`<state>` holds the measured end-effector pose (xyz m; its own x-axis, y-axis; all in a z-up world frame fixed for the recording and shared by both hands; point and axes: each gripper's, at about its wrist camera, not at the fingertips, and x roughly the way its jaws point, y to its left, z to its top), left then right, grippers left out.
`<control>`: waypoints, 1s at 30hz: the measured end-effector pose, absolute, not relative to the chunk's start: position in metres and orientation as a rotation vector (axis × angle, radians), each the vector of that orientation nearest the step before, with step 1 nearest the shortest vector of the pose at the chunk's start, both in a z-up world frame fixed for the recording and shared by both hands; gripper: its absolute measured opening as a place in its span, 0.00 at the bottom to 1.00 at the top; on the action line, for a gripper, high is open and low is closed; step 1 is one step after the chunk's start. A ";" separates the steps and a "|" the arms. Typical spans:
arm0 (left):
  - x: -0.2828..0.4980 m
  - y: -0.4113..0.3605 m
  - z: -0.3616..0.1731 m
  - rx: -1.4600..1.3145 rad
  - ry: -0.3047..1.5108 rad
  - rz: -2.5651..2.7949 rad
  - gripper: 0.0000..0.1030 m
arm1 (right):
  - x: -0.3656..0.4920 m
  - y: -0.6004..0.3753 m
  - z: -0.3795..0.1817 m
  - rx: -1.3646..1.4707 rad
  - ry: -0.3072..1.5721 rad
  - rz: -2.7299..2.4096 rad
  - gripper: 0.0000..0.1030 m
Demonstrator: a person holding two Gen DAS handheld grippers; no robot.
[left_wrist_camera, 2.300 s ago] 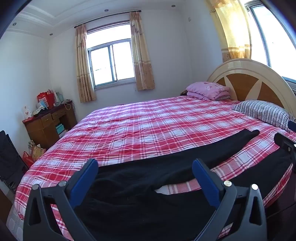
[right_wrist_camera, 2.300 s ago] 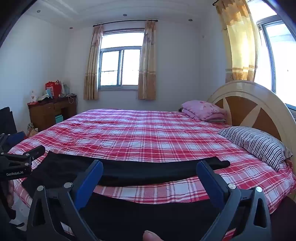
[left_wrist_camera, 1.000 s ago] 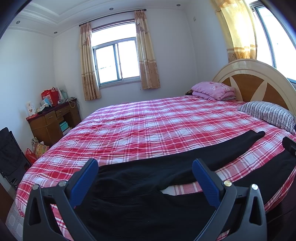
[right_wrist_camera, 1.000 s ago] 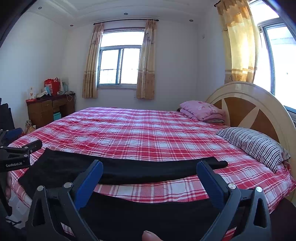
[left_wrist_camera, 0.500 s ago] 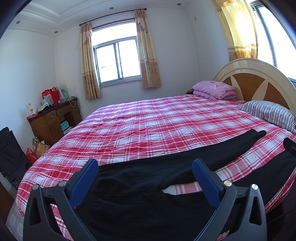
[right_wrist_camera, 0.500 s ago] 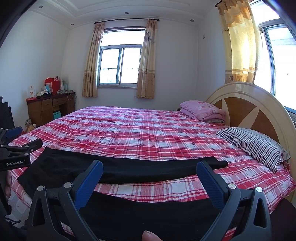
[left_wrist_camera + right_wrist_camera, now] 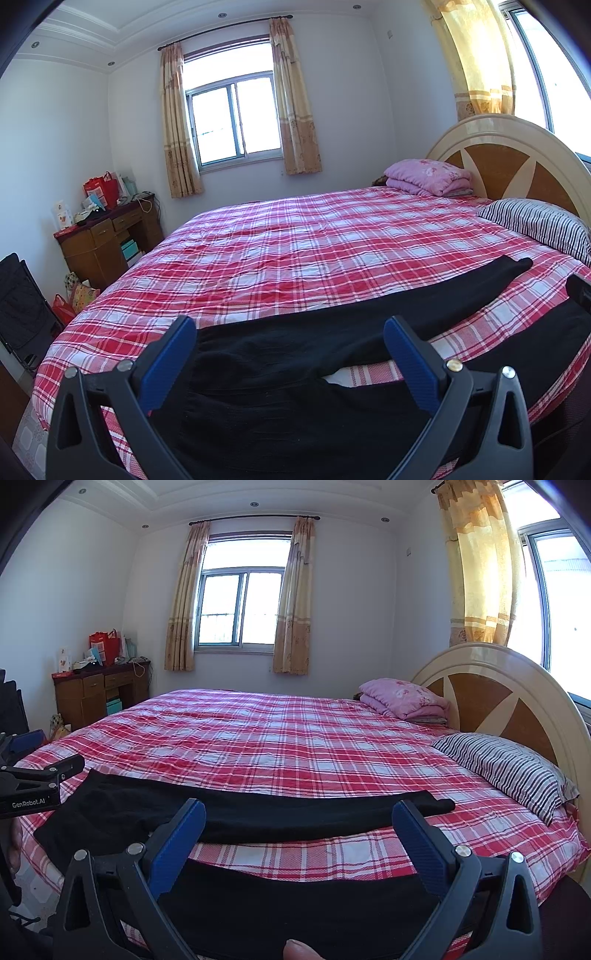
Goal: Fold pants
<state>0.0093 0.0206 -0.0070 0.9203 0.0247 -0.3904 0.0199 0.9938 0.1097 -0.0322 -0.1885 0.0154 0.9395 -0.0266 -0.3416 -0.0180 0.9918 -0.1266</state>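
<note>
Black pants lie spread along the near edge of a red plaid bed. One leg runs right toward the pillow, the other hangs along the bed edge. My left gripper is open and empty, hovering over the waist end. In the right wrist view the pants lie across the frame, and my right gripper is open and empty above the near leg. The left gripper shows at that view's left edge.
A striped pillow and a folded pink blanket lie by the round headboard at the right. A wooden desk with bags stands at the left wall. A black object stands at the far left.
Both views have tilted slightly, and the bed and pants sit a little lower and farther. Both grippers stay open; the pants have not moved.
</note>
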 end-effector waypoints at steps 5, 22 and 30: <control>0.009 0.020 -0.007 0.113 0.402 0.002 1.00 | -0.032 -0.188 0.015 -0.129 0.349 -0.004 0.99; 0.010 0.026 -0.013 0.117 0.422 0.003 1.00 | -0.030 -0.188 0.010 -0.133 0.363 -0.010 0.99; 0.029 0.031 -0.022 0.166 0.422 0.012 1.00 | -0.020 -0.193 0.002 -0.139 0.382 -0.014 0.99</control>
